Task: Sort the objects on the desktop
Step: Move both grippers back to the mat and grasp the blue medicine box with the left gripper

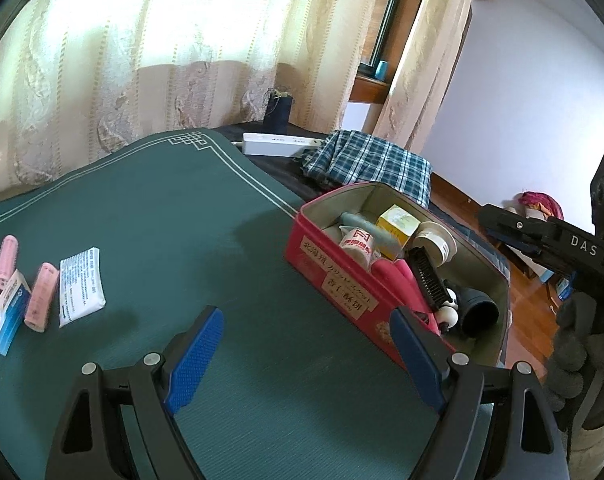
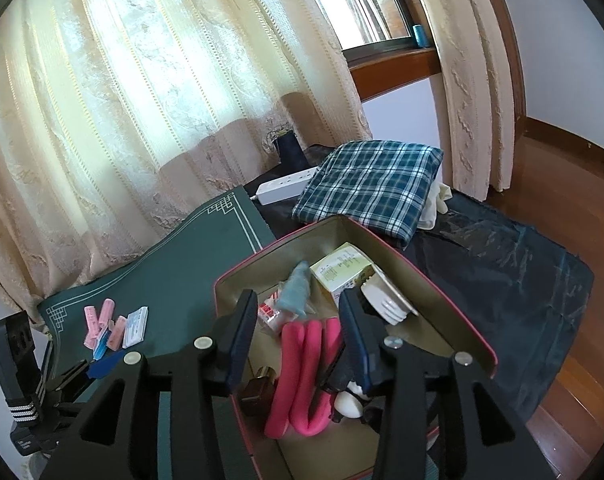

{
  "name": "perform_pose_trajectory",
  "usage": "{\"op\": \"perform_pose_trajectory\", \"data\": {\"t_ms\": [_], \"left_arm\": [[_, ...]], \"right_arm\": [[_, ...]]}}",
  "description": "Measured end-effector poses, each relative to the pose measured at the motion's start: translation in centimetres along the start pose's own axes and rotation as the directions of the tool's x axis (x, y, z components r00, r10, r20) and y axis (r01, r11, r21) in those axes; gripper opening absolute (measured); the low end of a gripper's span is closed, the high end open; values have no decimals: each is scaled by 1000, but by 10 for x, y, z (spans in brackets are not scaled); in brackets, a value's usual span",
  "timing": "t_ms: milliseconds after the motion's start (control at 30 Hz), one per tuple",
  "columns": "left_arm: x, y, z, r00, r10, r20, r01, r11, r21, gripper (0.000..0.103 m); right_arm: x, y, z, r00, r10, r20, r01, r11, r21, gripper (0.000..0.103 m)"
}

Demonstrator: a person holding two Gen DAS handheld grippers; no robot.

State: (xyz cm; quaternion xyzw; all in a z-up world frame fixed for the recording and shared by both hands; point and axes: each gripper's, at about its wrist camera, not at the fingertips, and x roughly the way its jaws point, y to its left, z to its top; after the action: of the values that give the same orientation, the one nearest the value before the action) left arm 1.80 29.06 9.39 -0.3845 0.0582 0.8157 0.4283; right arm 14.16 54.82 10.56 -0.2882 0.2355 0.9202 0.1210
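A red tin box (image 1: 334, 276) stands on the green mat (image 1: 162, 220), holding a yellow carton (image 1: 398, 224), a white bottle (image 1: 356, 246), pink rolls (image 1: 398, 280), a black comb (image 1: 428, 276) and a black cup (image 1: 478, 312). My left gripper (image 1: 306, 354) is open and empty above the mat, left of the box. My right gripper (image 2: 298, 340) is open over the box (image 2: 442, 312), above the pink rolls (image 2: 306, 364). Pink tubes (image 1: 42, 296), a white packet (image 1: 80, 286) and a blue-white carton (image 1: 10, 312) lie at the mat's left.
A folded plaid cloth (image 2: 374, 188), a white power strip (image 2: 286, 186) and a dark cup (image 2: 288, 150) lie behind the box by the curtain. Dark sheeting (image 2: 502, 264) covers the right side; wooden floor (image 2: 582, 360) lies beyond.
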Motion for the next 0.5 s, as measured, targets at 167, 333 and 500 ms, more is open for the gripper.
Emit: {"op": "perform_pose_trajectory", "data": {"t_ms": [167,333,500], "left_arm": [[-4,5,-3,1000,5,1,-5,1000,-6,87],[-11,12,-6,1000,15,7,-15,1000,-15,87],[-17,23,-9,999,34,13,-34,999,-29,87]], "right_arm": [[1,7,-2,1000,9,-6,-9,1000,-4,46],[5,20,-6,999,27,-20,-28,999,-21,46],[11,36,-13,998,51,-46,-53,998,-42,46]]}}
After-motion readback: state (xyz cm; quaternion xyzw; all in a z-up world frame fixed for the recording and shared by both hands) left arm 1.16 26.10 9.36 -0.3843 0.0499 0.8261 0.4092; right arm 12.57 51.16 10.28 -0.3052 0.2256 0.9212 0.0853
